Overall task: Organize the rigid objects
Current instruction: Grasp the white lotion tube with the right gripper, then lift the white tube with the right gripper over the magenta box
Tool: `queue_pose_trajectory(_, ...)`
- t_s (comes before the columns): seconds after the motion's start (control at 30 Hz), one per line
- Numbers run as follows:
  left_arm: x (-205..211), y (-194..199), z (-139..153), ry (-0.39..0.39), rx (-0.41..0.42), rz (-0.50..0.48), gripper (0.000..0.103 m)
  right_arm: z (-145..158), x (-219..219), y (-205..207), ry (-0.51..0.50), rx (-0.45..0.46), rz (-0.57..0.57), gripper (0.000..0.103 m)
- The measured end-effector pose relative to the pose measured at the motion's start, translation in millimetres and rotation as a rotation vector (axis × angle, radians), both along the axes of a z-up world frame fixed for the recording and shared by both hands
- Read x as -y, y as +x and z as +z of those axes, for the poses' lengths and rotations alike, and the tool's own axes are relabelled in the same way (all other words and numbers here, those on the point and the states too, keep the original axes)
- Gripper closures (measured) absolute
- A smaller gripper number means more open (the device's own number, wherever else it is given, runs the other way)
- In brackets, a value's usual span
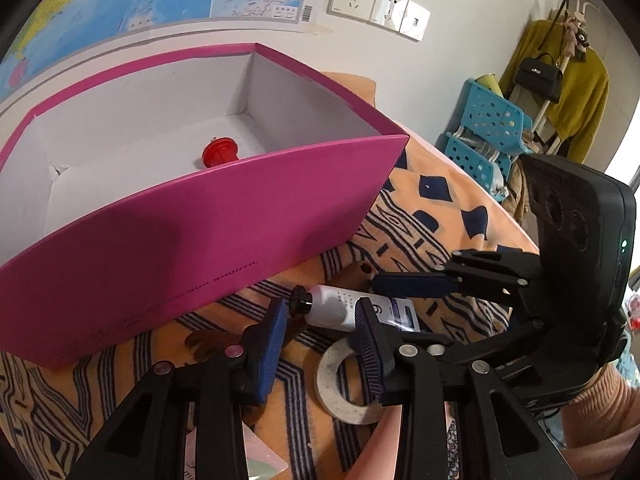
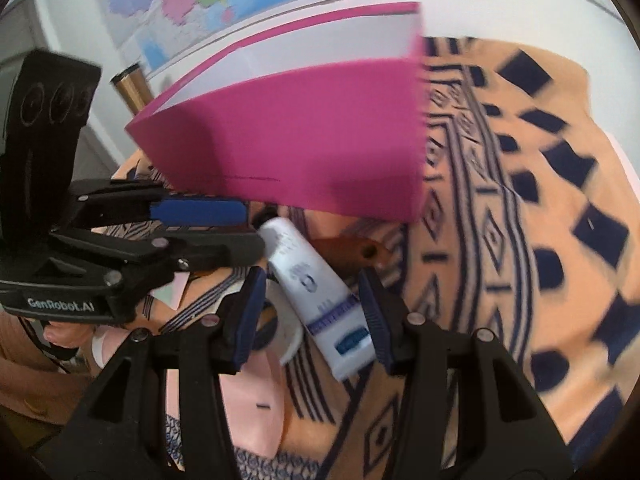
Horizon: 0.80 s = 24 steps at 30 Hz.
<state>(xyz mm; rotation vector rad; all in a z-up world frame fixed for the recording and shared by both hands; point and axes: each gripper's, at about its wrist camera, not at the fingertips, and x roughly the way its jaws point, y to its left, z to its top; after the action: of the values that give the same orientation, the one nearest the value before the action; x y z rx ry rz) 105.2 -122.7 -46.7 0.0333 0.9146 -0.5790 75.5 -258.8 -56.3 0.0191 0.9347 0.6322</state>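
A white tube [image 1: 332, 306] with a black cap [image 1: 301, 300] lies on the patterned blanket in front of the pink box [image 1: 200, 232]. My left gripper [image 1: 322, 306] is shut on its cap end: one pad touches the cap, the other the tube's body. In the right wrist view the tube [image 2: 308, 280] runs diagonally between the fingers of my right gripper [image 2: 312, 278]. That gripper stands open; the tube's flat tail rests against the right pad, with a gap on the left. The left gripper [image 2: 256, 226] comes in from the left. A red ribbed piece [image 1: 219, 154] lies inside the box.
A brown piece with a hole [image 1: 356, 270] lies just beyond the tube. A white ring [image 1: 344, 384] sits under the left gripper's fingers, beside a pink card [image 2: 248, 400]. The orange blanket [image 2: 520, 240] spreads to the right. A blue basket rack [image 1: 484, 132] stands behind.
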Motion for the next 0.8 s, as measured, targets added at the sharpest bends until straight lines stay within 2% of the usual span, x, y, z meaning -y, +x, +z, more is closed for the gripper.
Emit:
queue_pose_trajectory(0.07, -0.8, -1.4, -0.3, -0.002, 0.000, 0.004, 0.067, -1.1, -7.9, 2.8, -0.031, 0.016, 0.035, 0.052)
queue_pose_trajectory(0.13, -1.8, -1.8, -1.1, -0.006, -0.005, 0.005, 0.067, -3.2, -11.0, 6.0, -0.058, 0.021, 0.047, 0.060)
queue_pose_trajectory(0.33, -4.9, -1.6, -2.4, -0.026, -0.017, 0.009, 0.067, 3.1, -7.9, 6.2, -0.085, 0.052, 0.045, 0.073)
queue_pose_trajectory(0.6, 3.8, -13.8, 4.6, -0.076, -0.004, -0.058, 0.067, 23.2, 14.3, 2.1, 0.025, 0.052, 0.003, 0.075)
queue_pose_trajectory(0.8, 16.1, -17.4, 5.5, -0.085, 0.006, -0.093, 0.067, 48.0, 13.2, -3.6, 0.074, 0.099, -0.012, 0.076)
